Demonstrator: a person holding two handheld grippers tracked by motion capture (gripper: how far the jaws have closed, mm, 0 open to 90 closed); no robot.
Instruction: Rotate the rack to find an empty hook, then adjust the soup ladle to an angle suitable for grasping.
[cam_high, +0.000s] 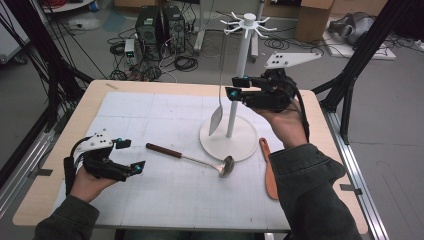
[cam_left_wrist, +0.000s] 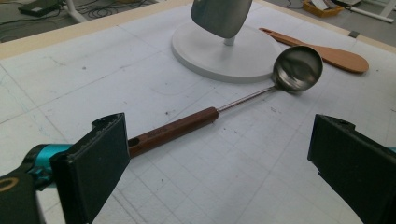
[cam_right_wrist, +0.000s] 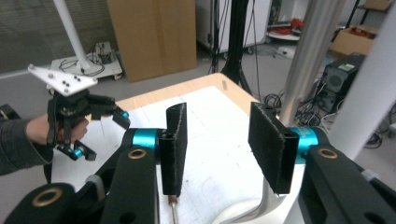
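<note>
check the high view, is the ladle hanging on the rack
No, the ladle lies flat on the table mat, beside the rack's round base.

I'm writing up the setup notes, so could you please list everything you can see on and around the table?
Spatula: one, silver metal, hanging from a hook of the stand, its blade low over the base.
Rack stand: one, white, round base at the mat's far middle, pole with hooks on top.
Ladle: one, steel bowl and brown wooden handle, lying on the mat in front of the stand.
Wooden spatula: one, orange-brown, lying right of the base.
Mat: one, white with a grid, covering the table.
Table: one, light wood.
Computer towers: two, black, on the floor beyond the table.
Left gripper: black, jaws open, near the ladle's handle.
Right gripper: black, jaws open, raised beside the pole.
</note>
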